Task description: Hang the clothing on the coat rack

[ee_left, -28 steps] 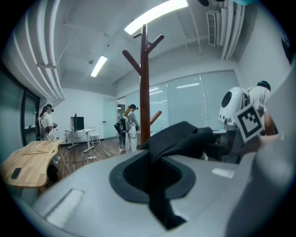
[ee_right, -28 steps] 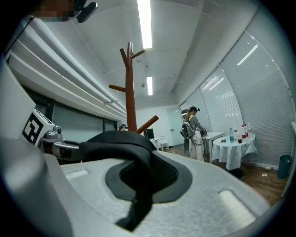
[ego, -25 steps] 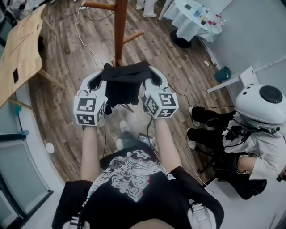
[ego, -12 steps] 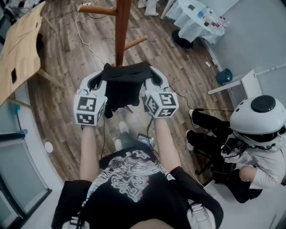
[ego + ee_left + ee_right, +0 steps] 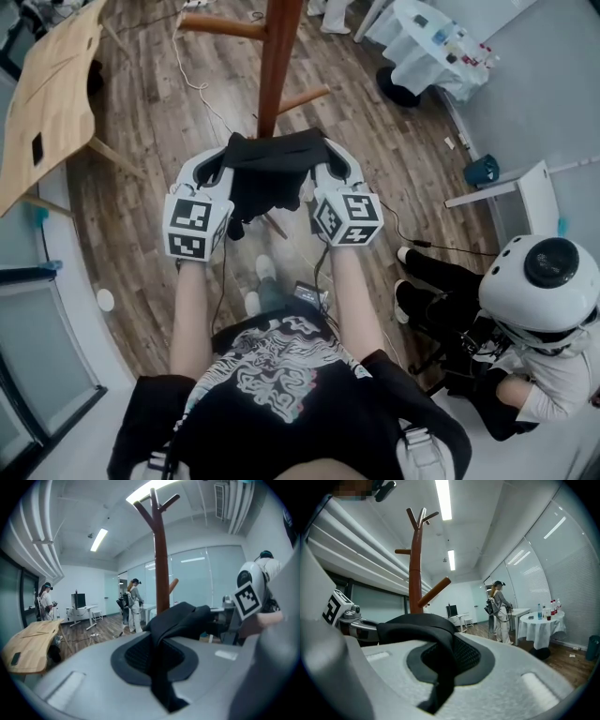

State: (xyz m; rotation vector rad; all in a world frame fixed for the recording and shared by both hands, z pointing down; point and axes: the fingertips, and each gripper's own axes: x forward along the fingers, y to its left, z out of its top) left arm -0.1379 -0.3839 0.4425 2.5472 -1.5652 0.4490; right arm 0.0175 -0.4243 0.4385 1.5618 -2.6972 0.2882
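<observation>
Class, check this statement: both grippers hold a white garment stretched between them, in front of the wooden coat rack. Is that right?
Not quite: the garment is black, not white, as the head view shows. The left gripper and right gripper do both hold it, in front of the wooden coat rack.

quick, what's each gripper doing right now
left gripper: closed, holding one side of the black garment
right gripper: closed, holding the other side of the black garment
</observation>
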